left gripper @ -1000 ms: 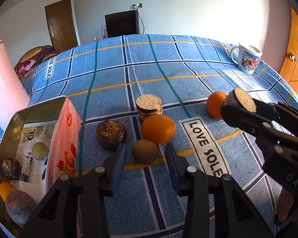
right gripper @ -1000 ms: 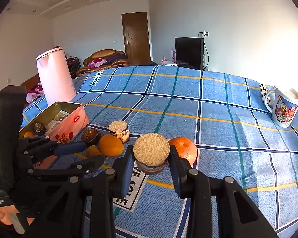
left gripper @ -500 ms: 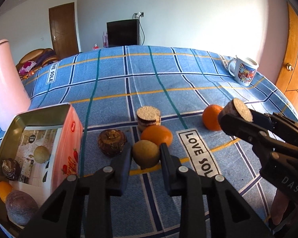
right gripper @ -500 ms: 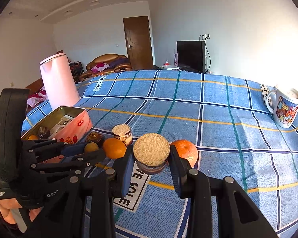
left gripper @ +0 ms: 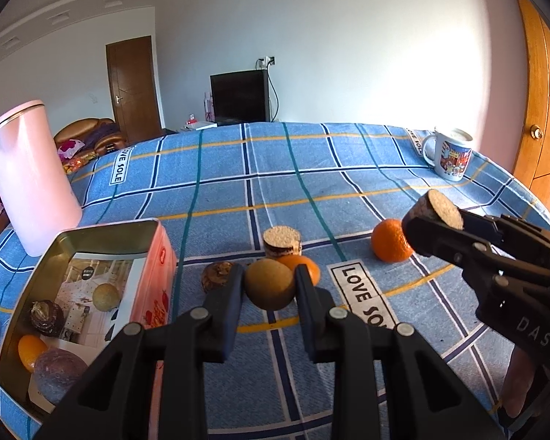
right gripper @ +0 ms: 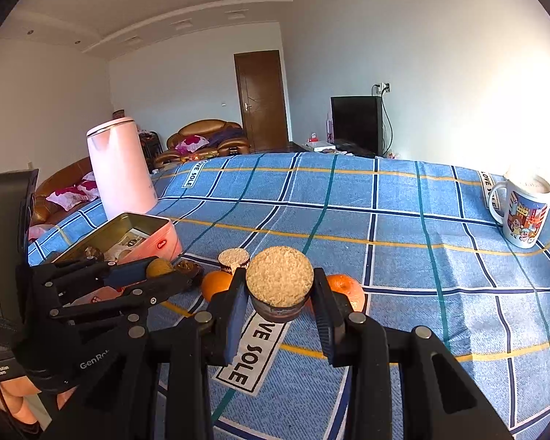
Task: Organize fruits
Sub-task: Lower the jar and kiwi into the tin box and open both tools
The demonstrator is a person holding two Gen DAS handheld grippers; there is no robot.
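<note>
Left wrist view: left fingers (left gripper: 270,286) clamp the brown fruit (left gripper: 270,285); the tin (left gripper: 91,231) lies near left, nearer than the right fingers (left gripper: 434,220) holding their cut piece (left gripper: 436,211).

Tan round fruit (left gripper: 269,289) lifted; oranges (left gripper: 389,240) on cloth

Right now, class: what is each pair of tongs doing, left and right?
Left tongs: closed on the yellow-brown round fruit.
Right tongs: closed on the crumb-topped round piece.

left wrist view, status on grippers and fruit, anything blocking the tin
Left gripper shut on round tan-brown fruit. Right gripper shut on brown cut cylinder piece. Open metal tin partly filled, path clear.
</note>
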